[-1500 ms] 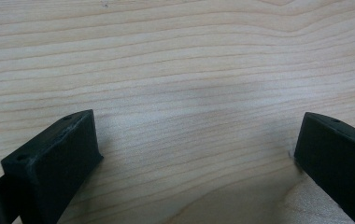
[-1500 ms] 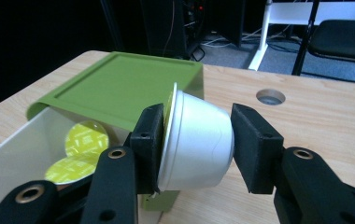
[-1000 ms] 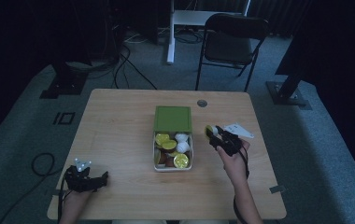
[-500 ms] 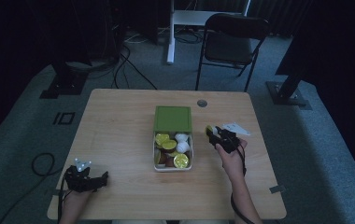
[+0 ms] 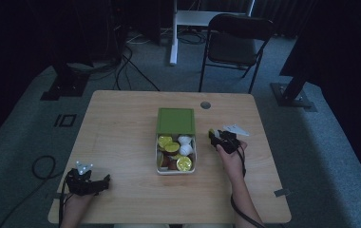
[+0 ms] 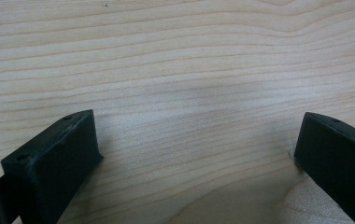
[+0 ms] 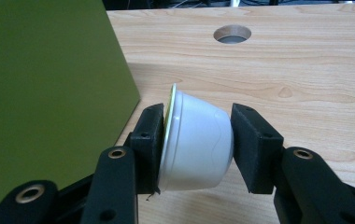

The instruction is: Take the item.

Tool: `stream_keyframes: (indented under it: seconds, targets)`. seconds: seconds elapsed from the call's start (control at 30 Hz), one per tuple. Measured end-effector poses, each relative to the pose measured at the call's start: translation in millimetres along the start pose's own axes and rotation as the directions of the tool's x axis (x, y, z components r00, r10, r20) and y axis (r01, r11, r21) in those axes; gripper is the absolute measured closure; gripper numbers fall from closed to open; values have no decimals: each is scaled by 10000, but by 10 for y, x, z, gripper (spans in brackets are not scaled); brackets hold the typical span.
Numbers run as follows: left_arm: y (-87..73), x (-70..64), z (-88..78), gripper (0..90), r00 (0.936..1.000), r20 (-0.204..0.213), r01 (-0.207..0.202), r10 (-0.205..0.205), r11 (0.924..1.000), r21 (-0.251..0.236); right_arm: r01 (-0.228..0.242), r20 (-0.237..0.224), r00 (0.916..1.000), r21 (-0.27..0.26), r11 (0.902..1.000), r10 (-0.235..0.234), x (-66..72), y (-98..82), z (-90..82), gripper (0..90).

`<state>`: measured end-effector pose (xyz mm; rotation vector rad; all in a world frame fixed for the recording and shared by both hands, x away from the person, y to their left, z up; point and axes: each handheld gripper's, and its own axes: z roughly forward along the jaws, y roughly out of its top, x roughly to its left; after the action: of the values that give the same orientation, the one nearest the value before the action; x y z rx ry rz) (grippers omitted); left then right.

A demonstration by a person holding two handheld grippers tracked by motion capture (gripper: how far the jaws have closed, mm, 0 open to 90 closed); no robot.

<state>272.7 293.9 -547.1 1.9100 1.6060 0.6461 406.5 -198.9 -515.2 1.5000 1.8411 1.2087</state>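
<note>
The right claw (image 7: 198,149) is clenched on a small white cup (image 7: 195,145) lying on its side, lid against one jaw, just beside the green lid (image 5: 175,120) of the open box (image 5: 159,169) of capsules at mid surface (image 5: 121,133). The left claw (image 6: 194,154) rests released, jaws spread wide over bare wood near the front left corner.

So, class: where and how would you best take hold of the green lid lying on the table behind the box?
The green lid lies flat, so no face offers a hold. Probably best to pinch its raised right rim, coming from the right, where the table is bare. The right claw would first need to put down its white cup.
</note>
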Motion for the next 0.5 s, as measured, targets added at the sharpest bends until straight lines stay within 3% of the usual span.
stream_keyframes:
  seconds: [0.5]
  targets:
    - [0, 0, 0, 1, 10000, 1, -1, 1, 10000, -1, -42, 237, 9997, 487, 9988, 30, -9, -47, 195, 560]
